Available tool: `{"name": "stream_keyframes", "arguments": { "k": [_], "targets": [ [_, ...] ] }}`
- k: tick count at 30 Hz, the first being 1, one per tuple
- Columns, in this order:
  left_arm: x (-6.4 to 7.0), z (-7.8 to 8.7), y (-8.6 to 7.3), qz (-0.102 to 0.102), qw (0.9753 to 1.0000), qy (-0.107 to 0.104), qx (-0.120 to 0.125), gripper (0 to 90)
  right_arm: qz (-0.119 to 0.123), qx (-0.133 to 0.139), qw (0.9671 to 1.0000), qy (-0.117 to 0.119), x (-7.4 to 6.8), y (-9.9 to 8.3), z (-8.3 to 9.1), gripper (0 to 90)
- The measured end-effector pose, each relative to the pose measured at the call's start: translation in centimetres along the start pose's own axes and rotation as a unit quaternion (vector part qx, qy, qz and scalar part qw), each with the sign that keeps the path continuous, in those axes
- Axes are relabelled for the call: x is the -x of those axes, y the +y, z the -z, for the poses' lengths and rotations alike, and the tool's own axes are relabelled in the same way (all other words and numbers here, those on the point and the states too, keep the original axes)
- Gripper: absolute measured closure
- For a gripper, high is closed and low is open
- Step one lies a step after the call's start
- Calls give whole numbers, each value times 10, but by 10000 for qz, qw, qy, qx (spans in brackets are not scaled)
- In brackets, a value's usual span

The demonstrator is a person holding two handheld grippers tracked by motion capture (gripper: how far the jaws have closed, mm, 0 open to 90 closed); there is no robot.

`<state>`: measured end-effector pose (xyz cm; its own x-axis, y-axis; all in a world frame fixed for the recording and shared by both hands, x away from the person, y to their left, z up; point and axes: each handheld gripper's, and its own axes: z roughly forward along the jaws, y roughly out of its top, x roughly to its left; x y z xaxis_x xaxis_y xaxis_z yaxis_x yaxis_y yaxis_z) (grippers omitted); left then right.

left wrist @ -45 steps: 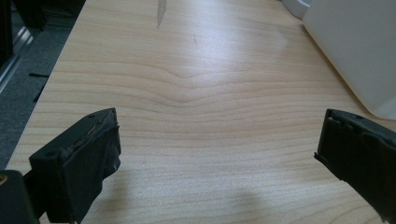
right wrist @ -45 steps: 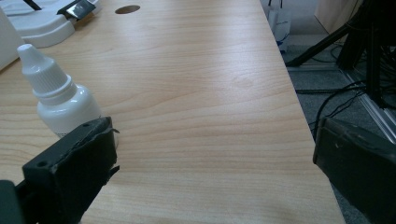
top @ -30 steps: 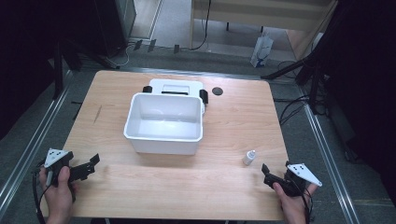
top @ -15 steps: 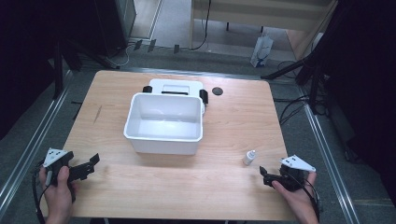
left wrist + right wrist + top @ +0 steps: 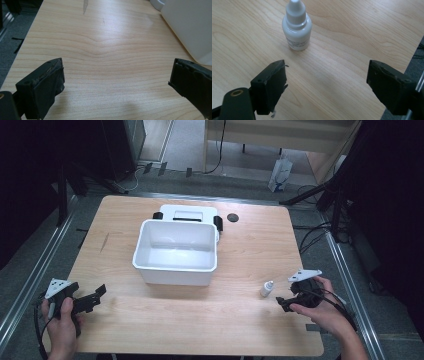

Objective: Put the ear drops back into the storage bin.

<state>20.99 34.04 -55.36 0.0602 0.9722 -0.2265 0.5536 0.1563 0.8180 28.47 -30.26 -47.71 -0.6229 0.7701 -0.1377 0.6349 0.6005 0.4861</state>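
A lab: wooden table [image 5: 240, 320] framed by metal rails [image 5: 350, 290], floor cables [image 5: 310, 237].

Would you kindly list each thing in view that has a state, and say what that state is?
small white dropper bottle: upright on the table, cap on, free of both tongs.
white tub: open at the top, empty, upright.
white device with black side handles: behind the tub, touching or nearly so.
left tongs: jaws wide apart, holding nothing.
right tongs: jaws wide apart, empty, just short of the bottle.
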Motion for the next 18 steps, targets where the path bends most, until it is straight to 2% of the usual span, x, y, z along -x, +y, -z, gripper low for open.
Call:
{"name": "stream_keyframes", "arguments": {
  "k": [3, 4, 5, 6, 7, 9, 12, 14, 16, 18],
  "targets": [
    [0, 0, 0, 21, 10000, -11, 37, 4, 306, -566, 9979, -44, 0, 16, 0, 265],
    [0, 0, 0, 28, 10000, -14, 33, 4, 408, -812, 9959, -33, -1, 20, -1, 277],
    [0, 0, 0, 28, 10000, -15, 27, 4, 536, -1112, 9923, 14, -2, 27, -2, 310],
    [0, 0, 0, 28, 10000, -15, 27, 4, 536, -1112, 9923, 14, -2, 27, -2, 310],
    [0, 0, 0, 30, 10000, -18, 26, 4, 611, -1403, 9882, 92, -5, 37, -3, 349],
    [0, 0, 0, 23, 10000, -21, -7, 4, 695, -1630, 9840, 160, -8, 46, -4, 355],
    [0, 0, 0, 16, 10000, -22, -6, 4, 733, -1924, 9783, 218, -12, 59, -7, 405],
    [-1, 0, 0, 32, 10000, -19, 5, 4, 680, -2047, 9761, 255, -13, 67, -8, 446],
    [-1, 0, 0, 35, 10000, -18, 14, 4, 483, -2041, 9773, 309, -12, 76, -8, 480],
    [-1, 0, 0, 32, 10000, -21, 13, 4, 419, -2037, 9776, 330, -10, 79, -7, 495]
  ]
}}
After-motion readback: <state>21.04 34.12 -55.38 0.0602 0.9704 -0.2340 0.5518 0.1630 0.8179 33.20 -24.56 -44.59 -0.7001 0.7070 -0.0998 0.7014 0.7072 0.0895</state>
